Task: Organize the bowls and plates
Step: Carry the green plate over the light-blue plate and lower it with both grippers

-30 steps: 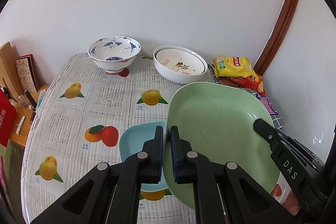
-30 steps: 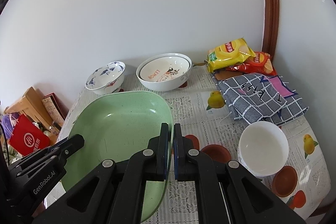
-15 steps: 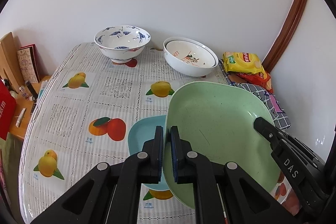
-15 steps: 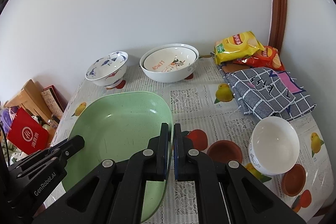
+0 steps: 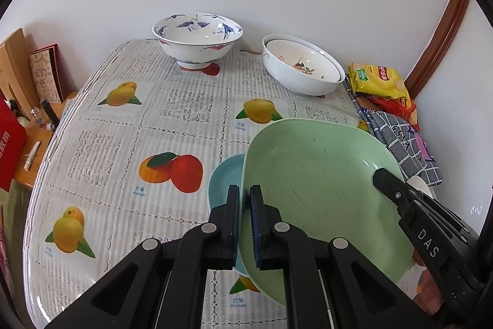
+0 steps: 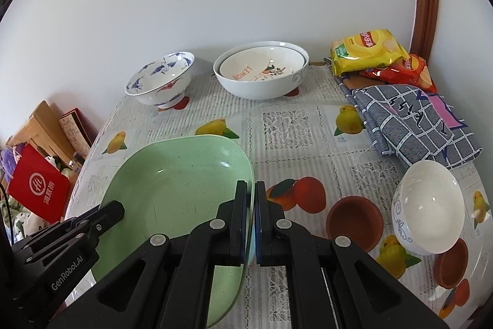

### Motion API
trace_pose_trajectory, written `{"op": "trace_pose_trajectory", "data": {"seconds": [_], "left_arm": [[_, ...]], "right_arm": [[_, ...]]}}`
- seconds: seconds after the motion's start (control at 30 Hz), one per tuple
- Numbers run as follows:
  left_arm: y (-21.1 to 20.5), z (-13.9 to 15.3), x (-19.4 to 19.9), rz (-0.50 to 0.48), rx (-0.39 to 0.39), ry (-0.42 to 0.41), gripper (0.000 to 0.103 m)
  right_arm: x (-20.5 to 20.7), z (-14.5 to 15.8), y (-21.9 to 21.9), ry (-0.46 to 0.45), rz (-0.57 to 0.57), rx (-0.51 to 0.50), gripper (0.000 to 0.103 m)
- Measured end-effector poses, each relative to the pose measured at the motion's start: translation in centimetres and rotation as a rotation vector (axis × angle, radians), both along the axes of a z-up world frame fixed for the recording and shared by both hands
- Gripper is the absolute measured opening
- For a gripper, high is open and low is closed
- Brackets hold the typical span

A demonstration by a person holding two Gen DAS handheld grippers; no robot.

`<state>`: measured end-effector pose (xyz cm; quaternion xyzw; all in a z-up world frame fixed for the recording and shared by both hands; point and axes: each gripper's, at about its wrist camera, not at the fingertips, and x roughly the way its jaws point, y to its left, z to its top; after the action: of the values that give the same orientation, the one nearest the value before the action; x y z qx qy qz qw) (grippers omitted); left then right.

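A pale green squarish plate (image 5: 314,190) (image 6: 175,190) hangs over the table, held from both sides. My left gripper (image 5: 245,202) is shut on its left rim, and my right gripper (image 6: 251,199) is shut on its right rim. Under the green plate a light blue plate (image 5: 225,178) lies on the table, mostly covered. At the back stand a blue-patterned white bowl (image 5: 197,39) (image 6: 160,79) and a larger white bowl with a smaller lemon-printed bowl nested in it (image 5: 303,67) (image 6: 262,71). A small white bowl (image 6: 428,208) sits at the right.
The table (image 5: 101,150) wears a fruit-print cloth. Snack bags (image 6: 366,51) and a folded checked cloth (image 6: 413,122) lie at the back right by the wall. To the left, a low wooden stand holds a red bag (image 6: 38,184) and books (image 5: 46,76).
Both grippers have sunk toward the table with the green plate between them. The bowls at the back have slid up in both views, and the blue plate looks closer beneath the green one.
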<state>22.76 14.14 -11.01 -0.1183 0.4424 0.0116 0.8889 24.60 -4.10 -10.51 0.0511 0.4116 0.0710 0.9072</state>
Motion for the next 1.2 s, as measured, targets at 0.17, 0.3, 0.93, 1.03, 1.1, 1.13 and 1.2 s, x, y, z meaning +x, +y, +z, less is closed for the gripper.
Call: {"op": "trace_pose_trajectory", "data": {"seconds": [0.17, 0.3, 0.93, 1.03, 1.1, 1.13, 1.2], "left_arm": [[0.3, -1.6, 0.3, 0.006, -0.008, 0.035, 0.008], [0.3, -2.7, 0.7, 0.007, -0.005, 0.059, 0.007], [0.6, -5.9, 2.2, 0.012, 0.004, 0.111, 0.008], [0.7, -5.9, 2.4, 0.015, 0.007, 0.112, 0.008], [0.8, -5.9, 2.4, 0.018, 0.004, 0.111, 0.008], [0.8, -5.9, 2.4, 0.02, 0.001, 0.11, 0.008], [0.9, -5.9, 2.4, 0.021, -0.001, 0.109, 0.007]], "right_arm": [[0.6, -1.4, 0.5, 0.029, 0.012, -0.007, 0.004], [1.0, -2.6, 0.6, 0.054, 0.016, -0.015, 0.004], [3.2, -6.5, 1.6, 0.123, 0.07, -0.06, 0.006], [3.5, -6.5, 1.7, 0.115, 0.077, -0.06, 0.006], [3.7, -6.5, 1.8, 0.109, 0.081, -0.067, 0.006], [3.8, -6.6, 1.9, 0.108, 0.084, -0.07, 0.006], [4.0, -6.6, 2.0, 0.105, 0.088, -0.074, 0.007]]}}
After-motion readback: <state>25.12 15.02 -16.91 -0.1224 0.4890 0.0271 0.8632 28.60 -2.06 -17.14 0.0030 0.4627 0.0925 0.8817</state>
